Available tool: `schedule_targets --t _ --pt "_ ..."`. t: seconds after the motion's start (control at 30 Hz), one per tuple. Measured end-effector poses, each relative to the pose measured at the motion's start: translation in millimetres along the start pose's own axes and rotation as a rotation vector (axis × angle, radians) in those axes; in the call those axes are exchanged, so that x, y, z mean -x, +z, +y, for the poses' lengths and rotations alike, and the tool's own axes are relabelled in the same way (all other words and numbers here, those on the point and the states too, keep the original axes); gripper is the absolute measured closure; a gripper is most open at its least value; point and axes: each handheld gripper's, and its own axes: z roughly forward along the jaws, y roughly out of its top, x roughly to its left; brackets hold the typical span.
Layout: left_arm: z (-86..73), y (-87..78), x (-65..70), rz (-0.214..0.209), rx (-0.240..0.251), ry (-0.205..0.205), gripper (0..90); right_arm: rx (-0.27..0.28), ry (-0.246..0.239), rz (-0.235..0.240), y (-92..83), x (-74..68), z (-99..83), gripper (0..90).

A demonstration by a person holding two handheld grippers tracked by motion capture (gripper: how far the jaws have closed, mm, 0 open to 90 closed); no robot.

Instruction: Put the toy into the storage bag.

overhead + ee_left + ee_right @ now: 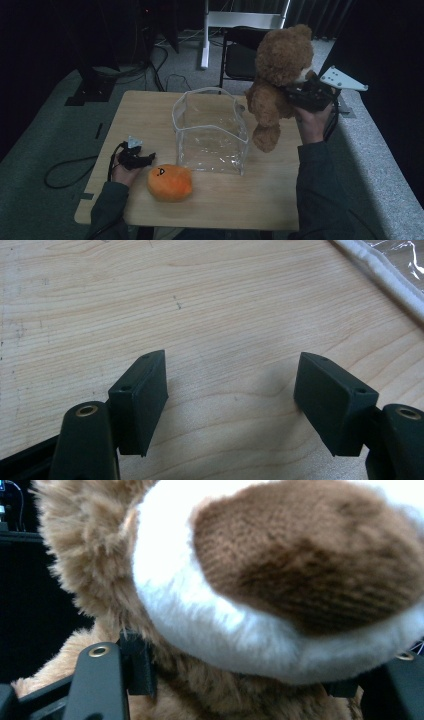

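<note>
Right gripper, at 2 o'clock above the light wooden table, holds a fluffy brown teddy bear aloft, jaws clamped on its neck. Left gripper, at 8 o'clock, rests with jaws apart over bare wood. A clear plastic zip bag stands at centre; a round orange plush toy lies at 7 o'clock.

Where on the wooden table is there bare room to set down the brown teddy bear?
The wooden table is bare left of the clear plastic bag, and along the near edge right of the orange plush toy. The front-left corner is crowded by that toy and the left gripper.
</note>
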Motion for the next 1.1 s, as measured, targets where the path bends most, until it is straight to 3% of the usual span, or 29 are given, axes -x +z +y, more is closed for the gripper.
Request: schedule_targets --t 1.1 --pt "0.0 -0.1 -0.1 -0.001 0.0 0.0 30.2 0.019 0.002 0.013 20.9 -2.3 15.9 32.6"
